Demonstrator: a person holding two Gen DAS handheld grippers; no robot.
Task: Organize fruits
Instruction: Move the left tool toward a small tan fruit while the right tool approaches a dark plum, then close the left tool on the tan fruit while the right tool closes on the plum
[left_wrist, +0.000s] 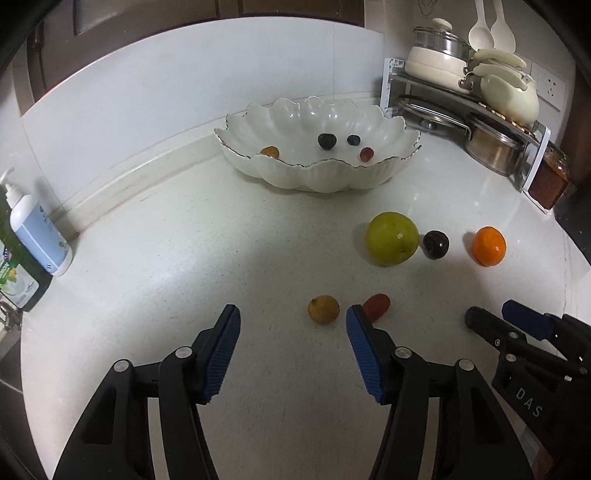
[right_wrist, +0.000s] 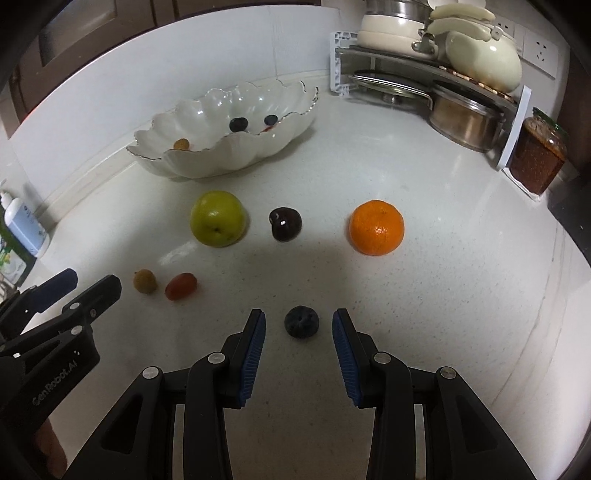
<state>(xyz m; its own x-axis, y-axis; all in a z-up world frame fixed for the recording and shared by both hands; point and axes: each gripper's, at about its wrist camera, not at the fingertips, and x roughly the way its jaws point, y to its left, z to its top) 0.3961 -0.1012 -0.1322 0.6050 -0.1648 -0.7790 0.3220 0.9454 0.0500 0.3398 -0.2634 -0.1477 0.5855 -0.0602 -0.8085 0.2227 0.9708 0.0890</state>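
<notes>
A white scalloped bowl (left_wrist: 325, 177) (right_wrist: 229, 158) stands at the back of the counter with several small fruits inside. On the counter lie a green apple (left_wrist: 392, 238) (right_wrist: 217, 218), a dark cherry (left_wrist: 436, 244) (right_wrist: 285, 223), an orange (left_wrist: 489, 246) (right_wrist: 376, 227), a small yellow fruit (left_wrist: 323, 309) (right_wrist: 144, 281), a red grape tomato (left_wrist: 376, 305) (right_wrist: 180, 286) and a blueberry (right_wrist: 301, 321). My left gripper (left_wrist: 291, 317) is open, just short of the yellow fruit. My right gripper (right_wrist: 298, 321) (left_wrist: 491, 314) is open with the blueberry between its fingertips.
A pot rack (left_wrist: 476, 107) (right_wrist: 443, 85) with pots and lids fills the back right corner, with a jar (left_wrist: 550, 177) (right_wrist: 537, 157) beside it. A pump bottle (left_wrist: 37, 229) (right_wrist: 24, 227) stands at the left by the wall.
</notes>
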